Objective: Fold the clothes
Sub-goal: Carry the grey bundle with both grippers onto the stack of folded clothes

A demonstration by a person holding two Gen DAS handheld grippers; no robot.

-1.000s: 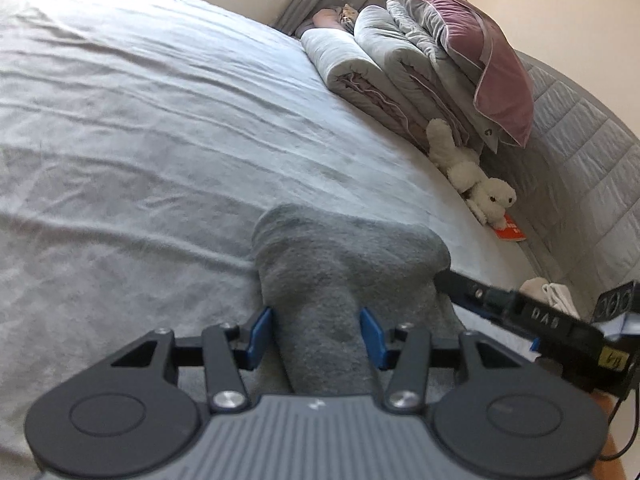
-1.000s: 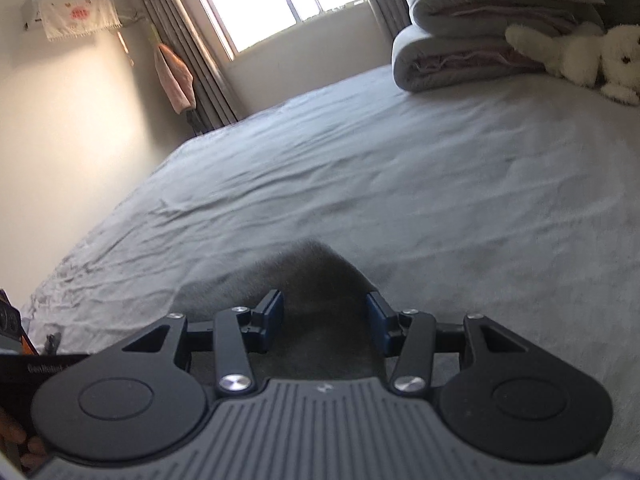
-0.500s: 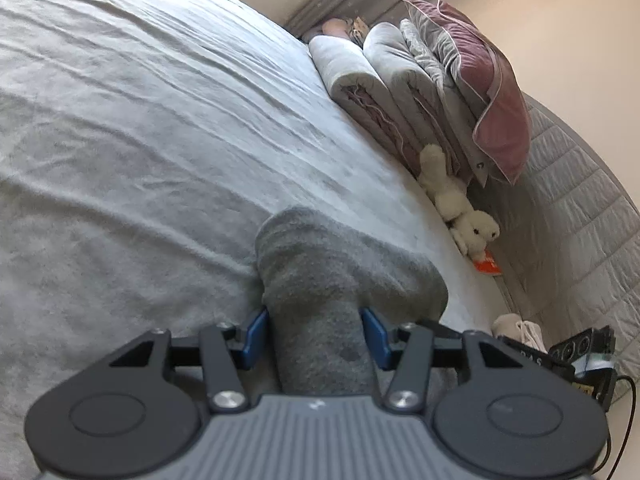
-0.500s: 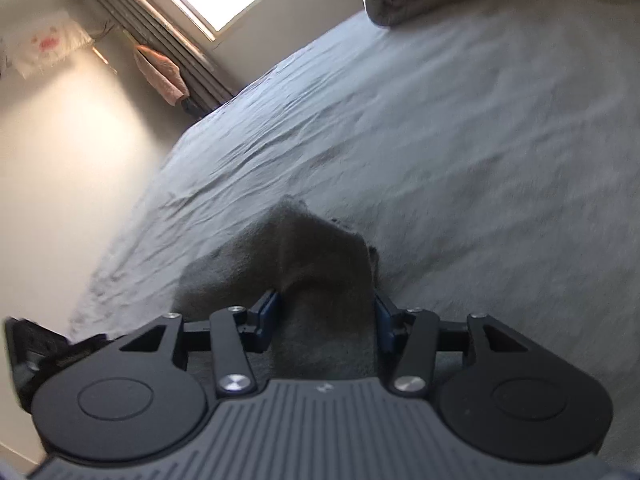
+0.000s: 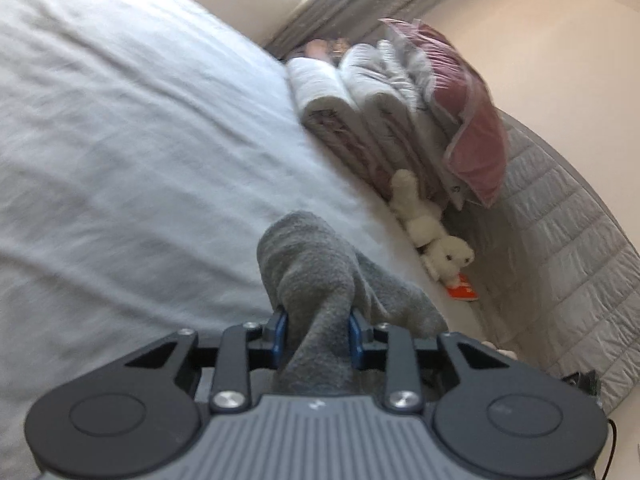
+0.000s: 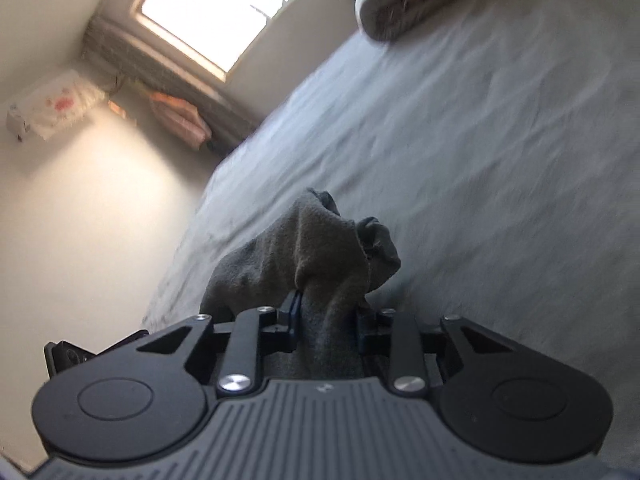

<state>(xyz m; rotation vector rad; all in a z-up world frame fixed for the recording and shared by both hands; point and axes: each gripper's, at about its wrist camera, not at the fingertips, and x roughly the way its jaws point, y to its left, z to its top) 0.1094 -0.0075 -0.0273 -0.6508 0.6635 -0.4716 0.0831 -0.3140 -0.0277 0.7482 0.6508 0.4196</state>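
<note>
Both grippers look the same: left gripper [image 5: 316, 334] and right gripper [image 6: 326, 322] each have a ribbed grey housing flanked by two round black discs. Black linkage arms with silver screws carry blue finger pads [image 5: 280, 334].

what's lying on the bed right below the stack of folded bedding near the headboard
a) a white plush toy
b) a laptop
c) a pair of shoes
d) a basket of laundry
a: the left wrist view shows a white plush toy lying on the bed just below the folded bedding, beside the quilted headboard.
</note>
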